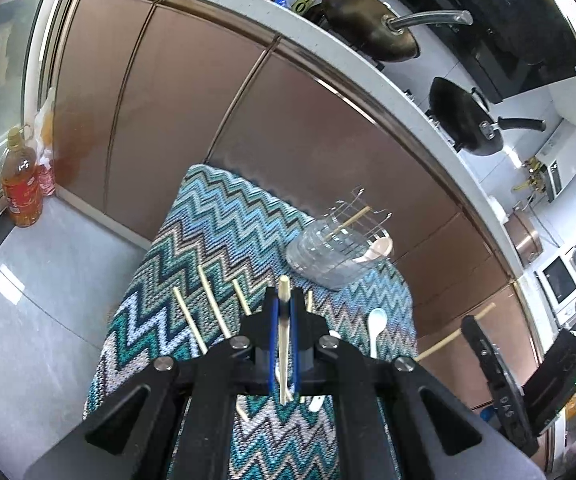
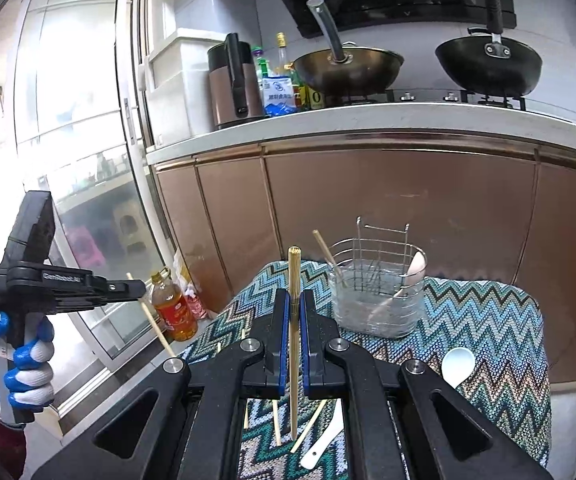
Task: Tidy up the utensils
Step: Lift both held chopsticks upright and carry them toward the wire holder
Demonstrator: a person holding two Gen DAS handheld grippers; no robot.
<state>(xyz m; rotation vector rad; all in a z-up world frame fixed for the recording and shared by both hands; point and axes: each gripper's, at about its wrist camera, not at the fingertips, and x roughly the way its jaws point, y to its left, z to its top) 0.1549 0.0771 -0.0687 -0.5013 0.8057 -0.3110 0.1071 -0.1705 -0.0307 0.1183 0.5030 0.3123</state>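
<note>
Each gripper, left gripper (image 1: 284, 312) and right gripper (image 2: 294, 312), clenches one chopstick (image 2: 294, 280); the holder (image 2: 376, 296) at one o'clock has a chopstick and spoon (several chopsticks, two spoons remain on the cloth (image 2: 488, 312)).

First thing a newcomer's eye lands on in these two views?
Each gripper is shut on a single chopstick: the left gripper on one, the right gripper on another standing upright. Under them lies the zigzag cloth with loose chopsticks and a white spoon. At its far end, a wire utensil holder already holds a chopstick and a spoon.
</note>
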